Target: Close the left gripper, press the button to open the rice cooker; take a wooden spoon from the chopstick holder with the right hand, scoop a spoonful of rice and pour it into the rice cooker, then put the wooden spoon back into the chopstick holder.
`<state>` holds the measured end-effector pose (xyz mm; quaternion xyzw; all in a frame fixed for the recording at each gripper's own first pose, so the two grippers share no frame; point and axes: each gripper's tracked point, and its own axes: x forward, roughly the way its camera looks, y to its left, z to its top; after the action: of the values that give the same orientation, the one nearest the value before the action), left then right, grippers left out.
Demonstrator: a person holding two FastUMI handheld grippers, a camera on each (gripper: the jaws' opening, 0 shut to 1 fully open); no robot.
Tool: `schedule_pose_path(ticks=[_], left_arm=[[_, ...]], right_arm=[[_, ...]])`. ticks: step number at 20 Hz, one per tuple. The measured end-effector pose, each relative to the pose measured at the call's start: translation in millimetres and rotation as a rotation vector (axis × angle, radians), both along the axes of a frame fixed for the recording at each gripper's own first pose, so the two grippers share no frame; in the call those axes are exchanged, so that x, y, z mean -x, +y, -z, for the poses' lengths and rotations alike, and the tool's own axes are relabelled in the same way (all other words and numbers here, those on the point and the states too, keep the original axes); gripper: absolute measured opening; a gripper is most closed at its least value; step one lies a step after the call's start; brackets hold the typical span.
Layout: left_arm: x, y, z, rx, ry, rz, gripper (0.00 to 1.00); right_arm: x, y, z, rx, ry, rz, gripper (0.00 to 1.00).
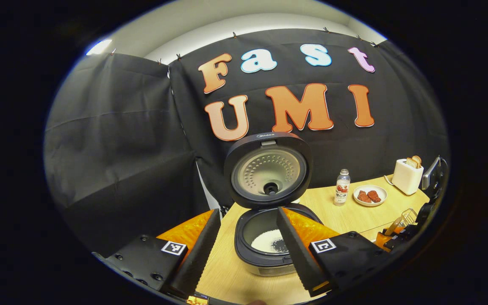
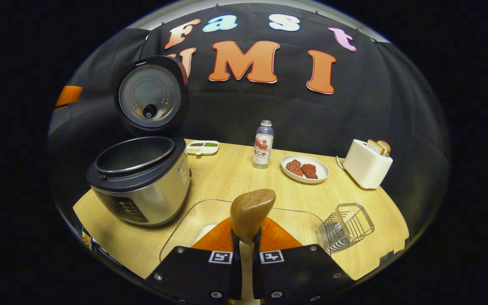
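The wooden spoon (image 2: 252, 212) is clamped by its handle between my right jaws (image 2: 244, 243), its bowl standing up in front of the lens with its back toward the camera, so I cannot tell whether it carries rice. It hangs over the clear rice container (image 2: 210, 220), where a patch of white rice (image 2: 205, 232) shows low on the left.

The rice cooker (image 2: 142, 186) stands on the table (image 2: 227, 178) to the left of that container, lid (image 2: 151, 95) swung up. In the left gripper view there is white rice (image 1: 265, 241) lying in the inner pot, with a darker patch in it.

I judge the button step finished and the spoon step mid-way: either I am about to dip or about to carry. If loaded, the next move calls for a level sweep left over the pot rim, then a tilt; afterwards the spoon goes back to the wire chopstick holder (image 2: 347, 224), just right of the container.

My left jaws (image 1: 244, 237) stand apart, gripping nothing, raised above the table and looking down into the open cooker. The right gripper sits low, pointing forward along the table.
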<state>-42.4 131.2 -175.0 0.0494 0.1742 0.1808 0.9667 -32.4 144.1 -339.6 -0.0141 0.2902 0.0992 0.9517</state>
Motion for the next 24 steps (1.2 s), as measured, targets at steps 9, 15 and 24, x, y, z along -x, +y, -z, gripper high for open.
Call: schedule_pose_path(ticks=[9,15,24], left_arm=[[-5.7,1.9,4.6,-0.002,0.01,0.029,0.92],[-12.4,-0.2,6.0,-0.002,0.019,0.064,0.92],[-12.3,-2.1,7.8,-0.001,0.023,0.084,0.92]], right_arm=[[-6.3,-11.9,4.0,-0.329,0.114,0.17,0.09],[-5.3,-17.6,8.8,-0.513,0.178,0.268,0.09],[-8.9,-18.2,16.7,-0.725,0.268,0.344,0.09]])
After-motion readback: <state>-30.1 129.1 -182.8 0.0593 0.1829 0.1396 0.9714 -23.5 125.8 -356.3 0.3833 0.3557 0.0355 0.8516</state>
